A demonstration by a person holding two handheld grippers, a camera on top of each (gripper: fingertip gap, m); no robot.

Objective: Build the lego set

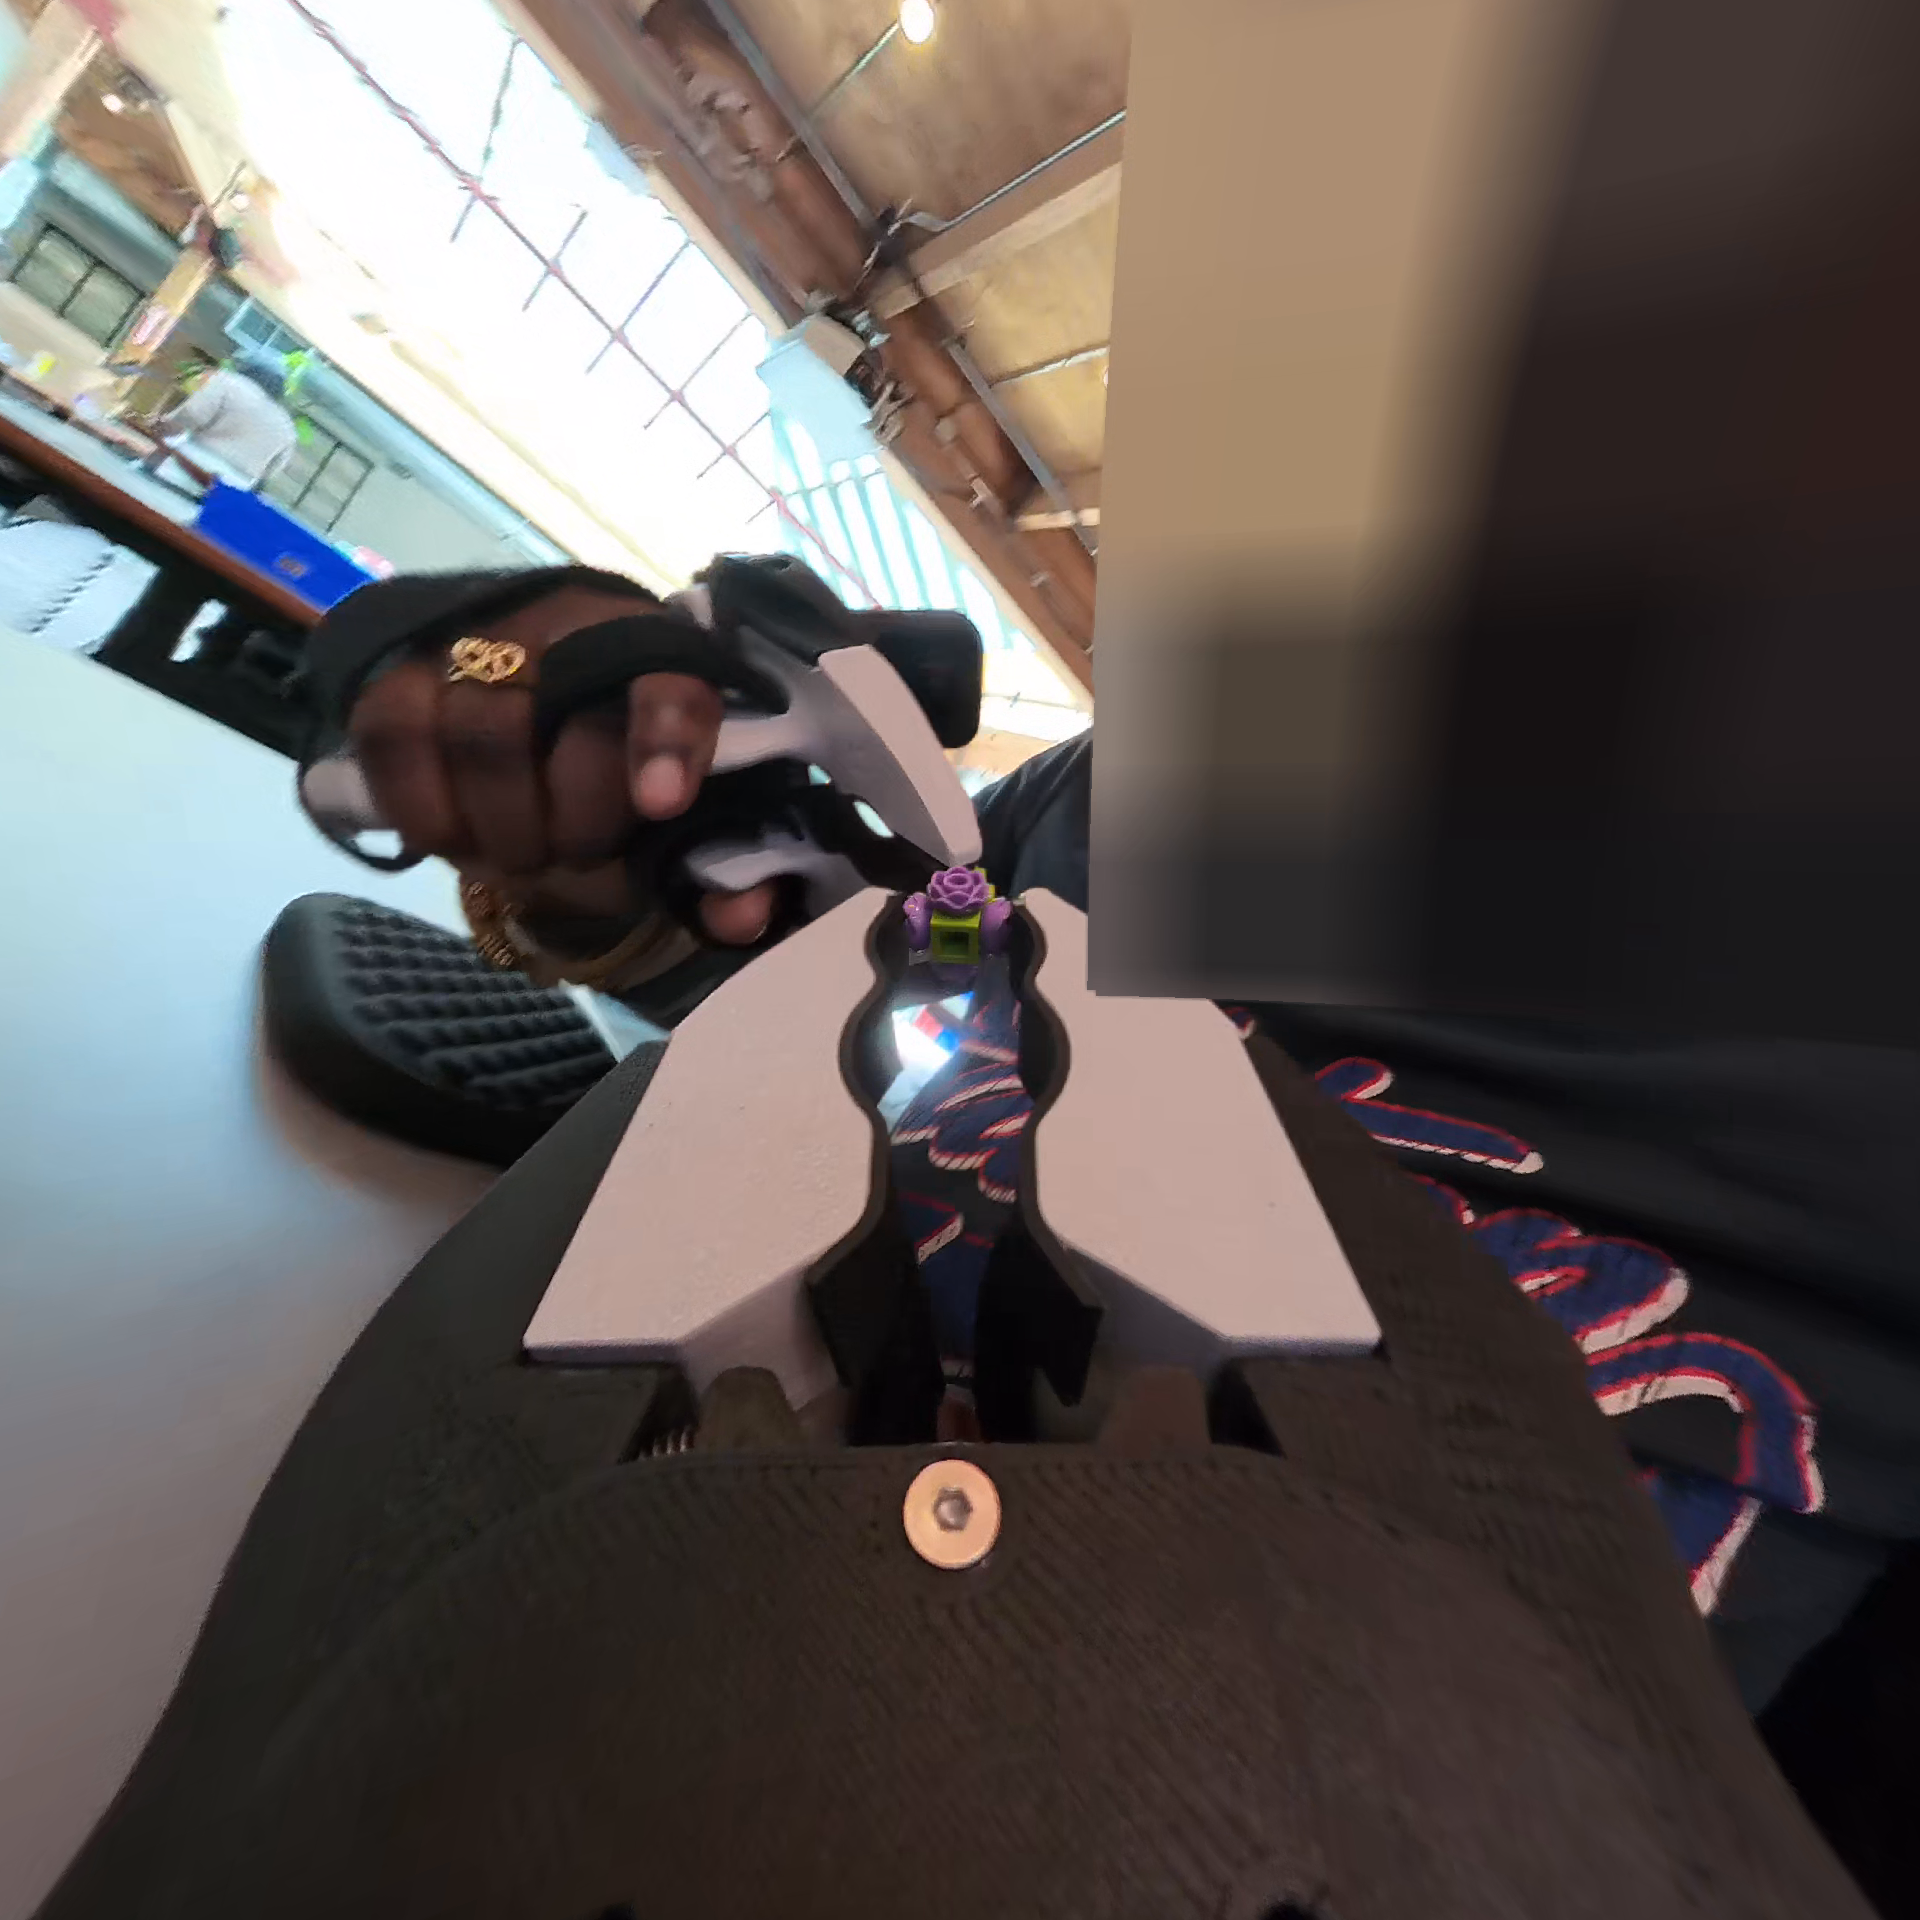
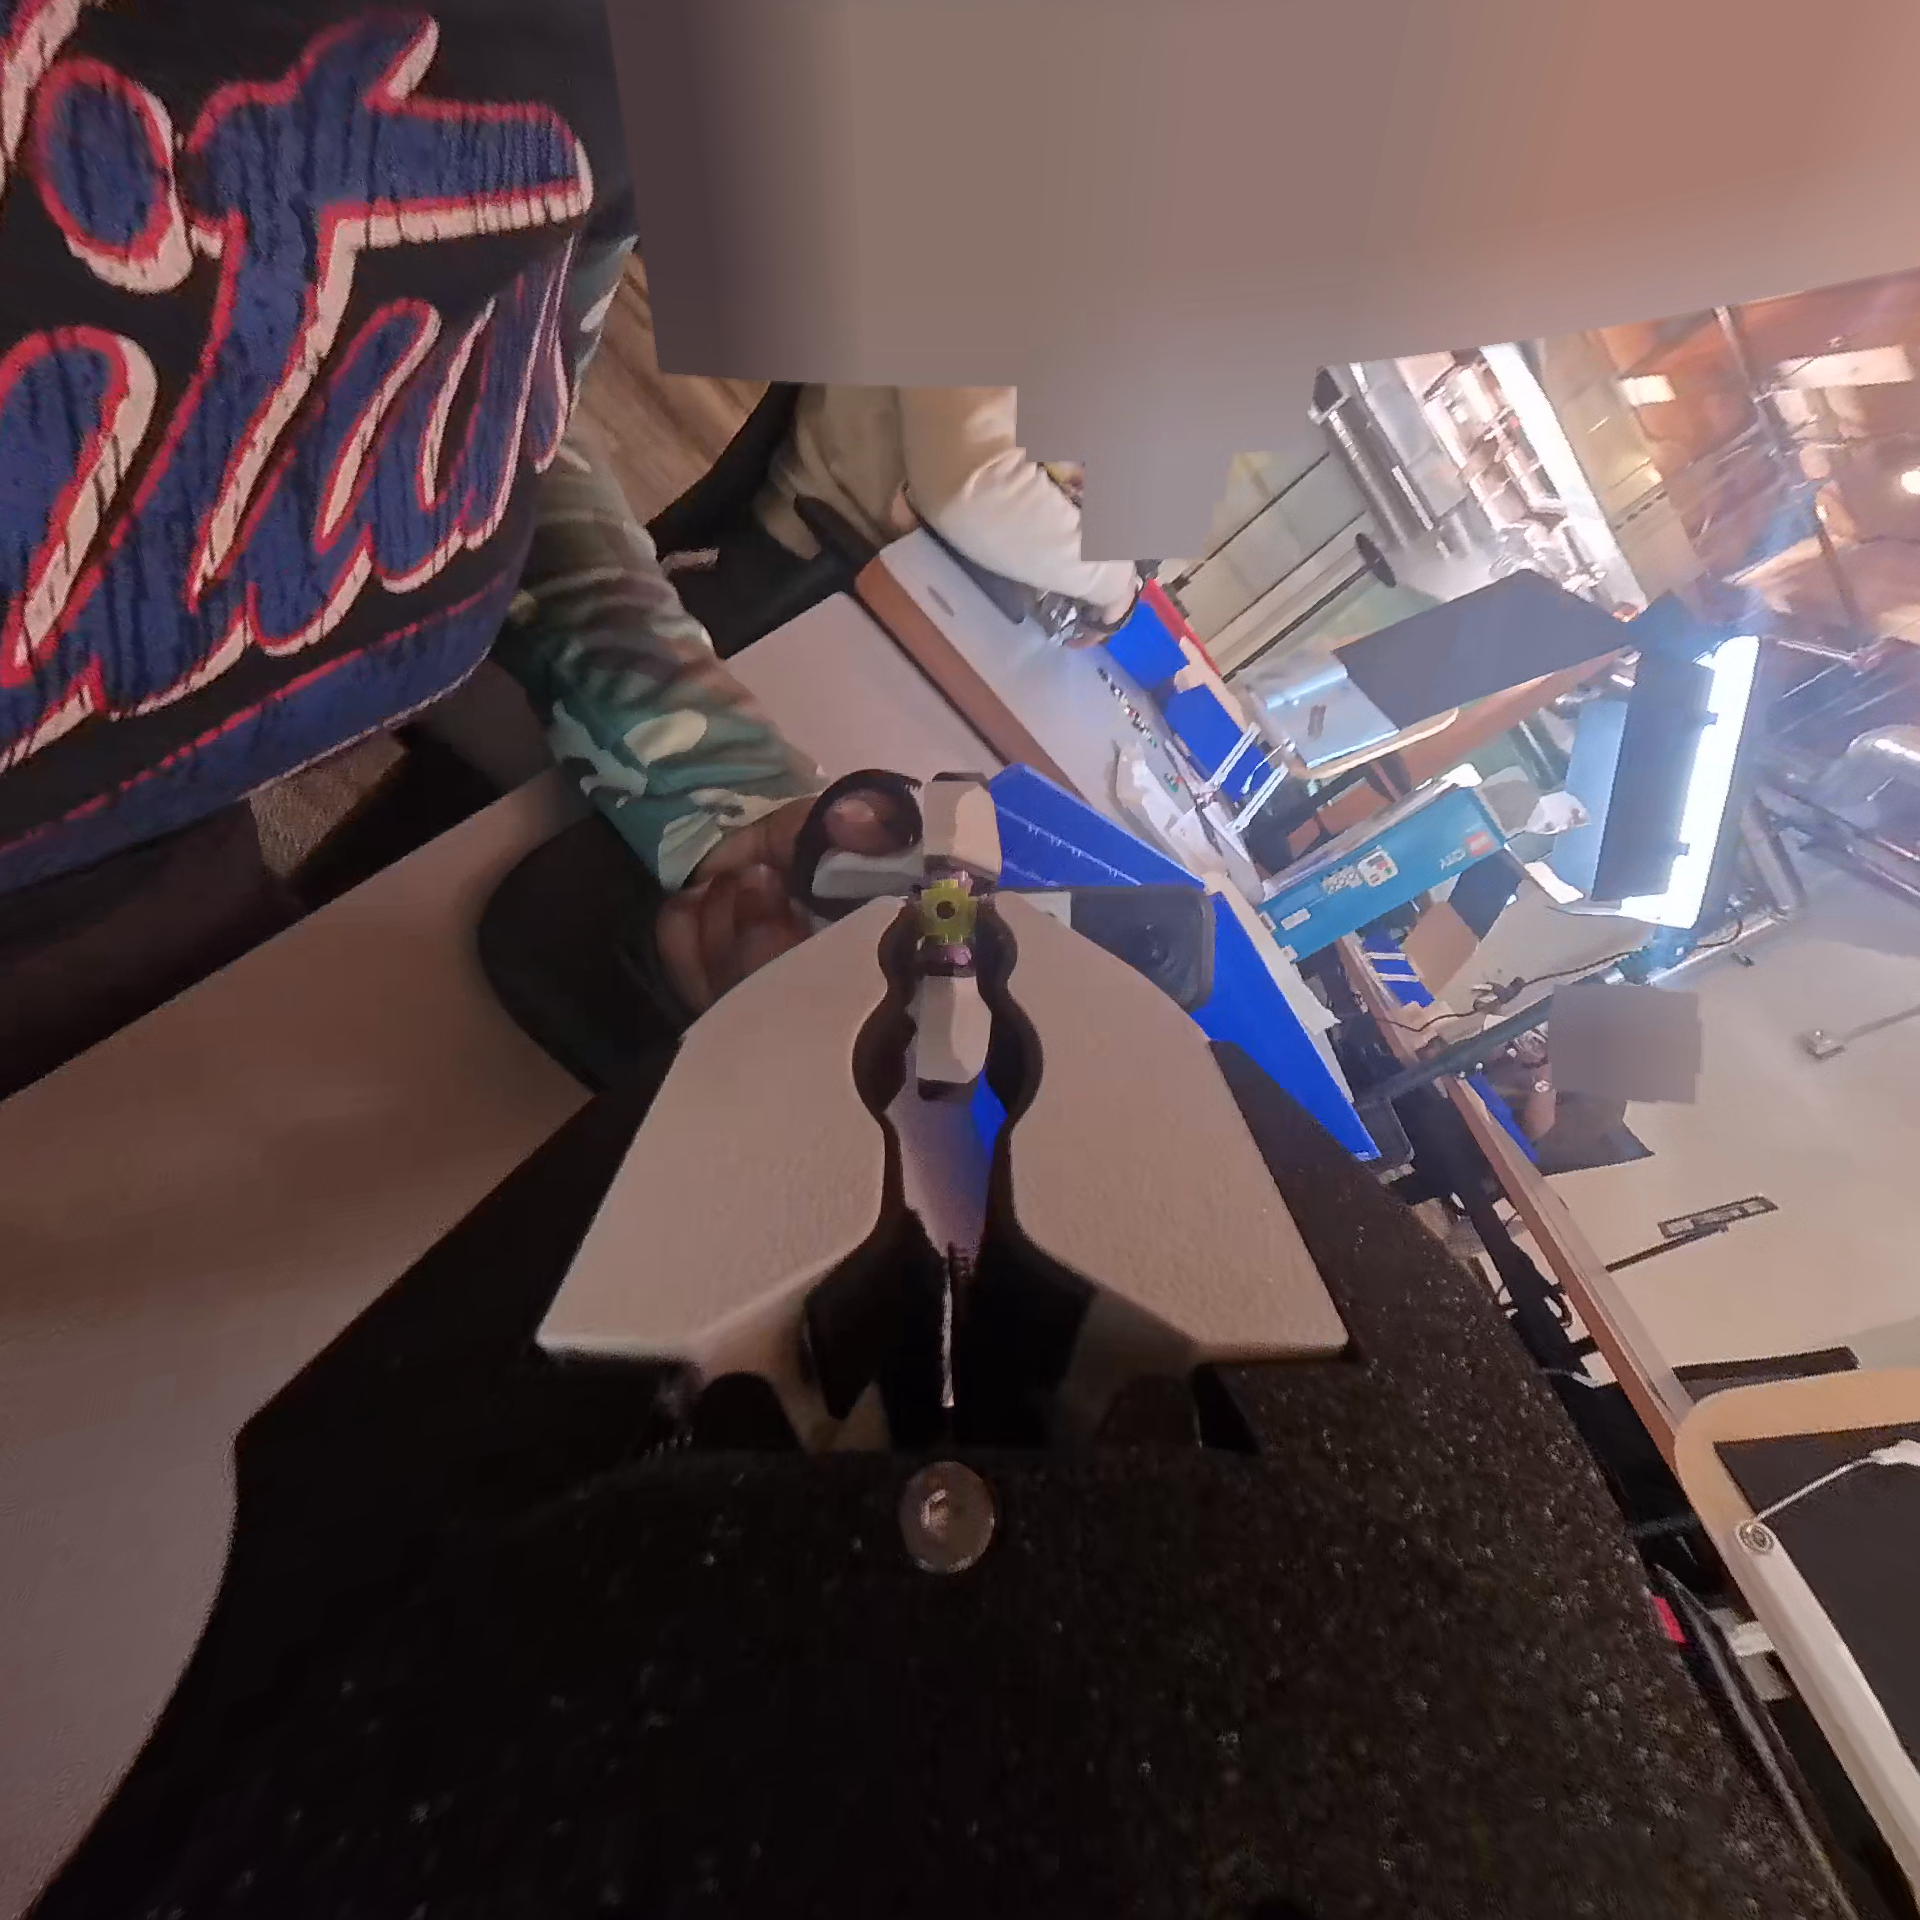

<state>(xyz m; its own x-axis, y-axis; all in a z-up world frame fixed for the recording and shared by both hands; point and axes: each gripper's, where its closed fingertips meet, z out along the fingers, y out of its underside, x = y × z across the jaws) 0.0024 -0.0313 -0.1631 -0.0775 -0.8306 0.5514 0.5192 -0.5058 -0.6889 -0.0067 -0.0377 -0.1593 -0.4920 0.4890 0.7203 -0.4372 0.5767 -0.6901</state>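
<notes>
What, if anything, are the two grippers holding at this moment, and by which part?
The left gripper pinches a small lego flower piece at its fingertips, by the purple blossoms flanking its lime-green block. The right gripper meets the same piece at its top; whether it grips cannot be told.

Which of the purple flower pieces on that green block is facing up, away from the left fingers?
The largest purple rose, seated on top of the lime-green block. The two smaller purple flowers sit on the block's sides, against the left gripper fingers.
</notes>
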